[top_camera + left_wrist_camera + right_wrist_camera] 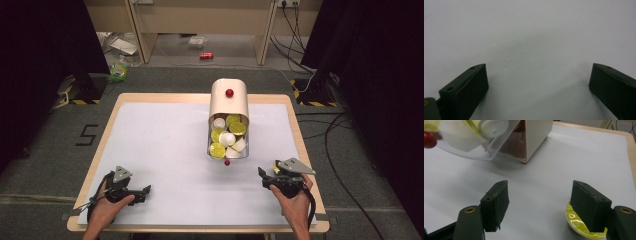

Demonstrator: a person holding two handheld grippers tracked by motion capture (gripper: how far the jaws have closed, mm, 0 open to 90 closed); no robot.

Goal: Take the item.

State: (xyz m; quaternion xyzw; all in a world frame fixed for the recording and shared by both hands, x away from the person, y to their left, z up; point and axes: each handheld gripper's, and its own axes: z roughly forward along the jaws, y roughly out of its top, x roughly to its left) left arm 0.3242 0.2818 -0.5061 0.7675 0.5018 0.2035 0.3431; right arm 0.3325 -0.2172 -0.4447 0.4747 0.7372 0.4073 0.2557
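Observation:
A cream box (229,102) with a red knob (229,93) on top stands at the table's far middle. Its clear drawer (228,150) is pulled out toward me and holds several yellow-lidded and white cups (226,136). In the right gripper view the drawer (474,147) lies ahead to the upper left. My right gripper (540,195) is open, and a yellow-lidded cup (576,223) sits on the mat, partly hidden under its right-hand jaw. My left gripper (537,75) is open over bare mat. In the high view the left gripper (146,194) rests near the front left and the right gripper (262,178) near the front right.
A white mat (165,150) covers the wooden table (295,125). A small red knob (227,162) marks the drawer's front. Beyond the table lie cables (300,30), a red can (206,55) and clutter on the floor.

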